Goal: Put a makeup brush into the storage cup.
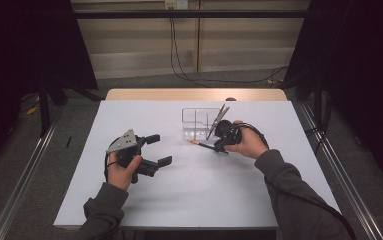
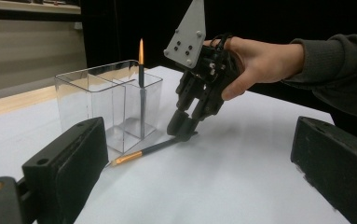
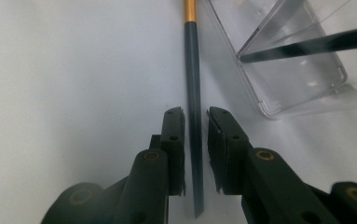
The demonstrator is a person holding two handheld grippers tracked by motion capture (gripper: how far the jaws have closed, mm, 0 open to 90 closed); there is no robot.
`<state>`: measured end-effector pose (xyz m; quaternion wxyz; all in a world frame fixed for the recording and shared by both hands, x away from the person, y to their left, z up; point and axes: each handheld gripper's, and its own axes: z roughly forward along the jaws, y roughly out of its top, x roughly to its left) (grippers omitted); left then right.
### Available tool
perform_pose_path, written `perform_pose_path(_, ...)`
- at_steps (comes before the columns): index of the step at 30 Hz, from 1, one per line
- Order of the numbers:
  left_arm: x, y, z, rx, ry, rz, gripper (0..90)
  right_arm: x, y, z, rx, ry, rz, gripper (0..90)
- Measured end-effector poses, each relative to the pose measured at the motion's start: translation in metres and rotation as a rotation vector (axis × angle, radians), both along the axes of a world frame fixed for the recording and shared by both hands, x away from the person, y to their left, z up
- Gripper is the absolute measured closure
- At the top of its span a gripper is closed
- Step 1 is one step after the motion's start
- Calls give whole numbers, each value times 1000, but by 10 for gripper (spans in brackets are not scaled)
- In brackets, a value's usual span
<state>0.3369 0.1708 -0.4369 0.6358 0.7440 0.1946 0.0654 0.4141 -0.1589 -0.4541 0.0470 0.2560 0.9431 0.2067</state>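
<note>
Pencil (image 1: pixel 202 145) on table (image 1: pixel 189 195), beside organizer (image 1: pixel 199 122).

R gripper (image 3: pixel 195 140) points down at the white desk (image 3: pixel 73 70), its two black jaws rising from the bottom of the view. A dark pencil (image 3: pixel 193 93) w/ a gold band near its far end lies flat on the desk, running straight btwn the jaws & past them toward the top edge. Jaws sit close on either side of the shaft; left pad looks just against it, a thin gap shows at the right pad, so not clamped yet. Upper right: corner of a clear plastic organizer (image 3: pixel 302 100) w/ a divider wall, just beside the pencil. A second dark pencil (image 3: pixel 316 44) leans inside it, tip down in the compartment.
</note>
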Motion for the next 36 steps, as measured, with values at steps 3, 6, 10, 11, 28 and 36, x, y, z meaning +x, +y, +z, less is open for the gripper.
perform_pose_path(3, 0, 0, 0, 0, 2, 0, 37, 2, 1, 0, 1, -10, 12, 766)
perform_pose_path(6, 0, 0, 0, -2, 4, 0, 37, 3, 2, 0, 2, -14, 9, 766)
perform_pose_path(10, 0, 0, 0, 1, 3, 0, 37, 3, 6, -1, 0, -8, 10, 766)
perform_pose_path(11, 0, 0, 0, 0, 2, 0, 37, 4, 7, -2, -1, -11, 14, 766)
perform_pose_path(28, 0, 1, -1, 2, 0, 2, 37, 10, 19, -3, -13, -25, 41, 797)
perform_pose_path(36, 0, 1, 0, 2, 3, 2, 37, 10, 21, -3, -21, 0, 25, 833)
